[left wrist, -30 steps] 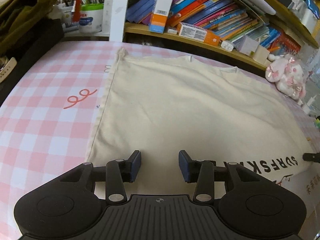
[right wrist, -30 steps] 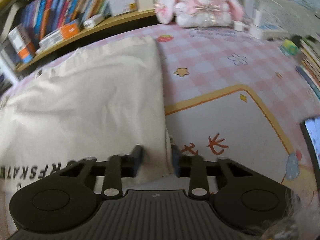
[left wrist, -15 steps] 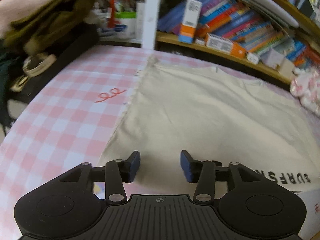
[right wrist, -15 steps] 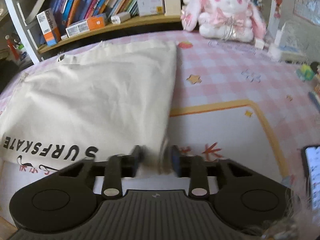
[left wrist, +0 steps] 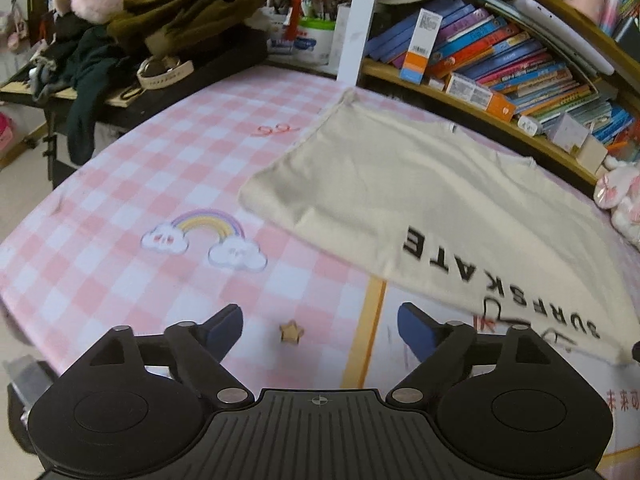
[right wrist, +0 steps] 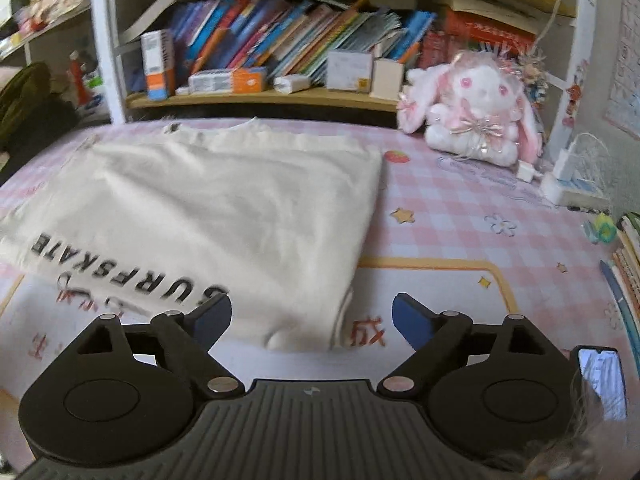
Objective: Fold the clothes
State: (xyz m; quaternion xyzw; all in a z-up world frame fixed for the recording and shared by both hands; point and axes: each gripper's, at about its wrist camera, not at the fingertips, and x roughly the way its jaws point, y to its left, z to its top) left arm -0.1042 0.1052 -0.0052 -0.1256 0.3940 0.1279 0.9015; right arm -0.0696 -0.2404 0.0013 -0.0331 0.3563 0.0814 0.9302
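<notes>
A cream T-shirt [left wrist: 400, 184] with black "SURFSKATE" lettering lies folded flat on the pink checked table cover [left wrist: 152, 184]. In the right wrist view the same T-shirt [right wrist: 224, 208] fills the left half, its near corner just ahead of the fingers. My left gripper [left wrist: 320, 328] stands open over bare cover near a small star print, to the left of the shirt's near edge. My right gripper [right wrist: 312, 316] is open too, with the shirt's near right corner lying between and slightly beyond its blue pads [right wrist: 412, 320], not held.
A bookshelf [right wrist: 280, 60] full of books runs along the back. A pink and white plush rabbit [right wrist: 476, 112] sits at the back right. Dark clothes [left wrist: 160, 28] are piled on a side table at the left. A phone [right wrist: 602, 380] lies at the near right.
Both grippers have pulled back from the shirt and risen. The right gripper, which held the shirt's corner, has opened and let it go. The left gripper has opened wider and swung left.
</notes>
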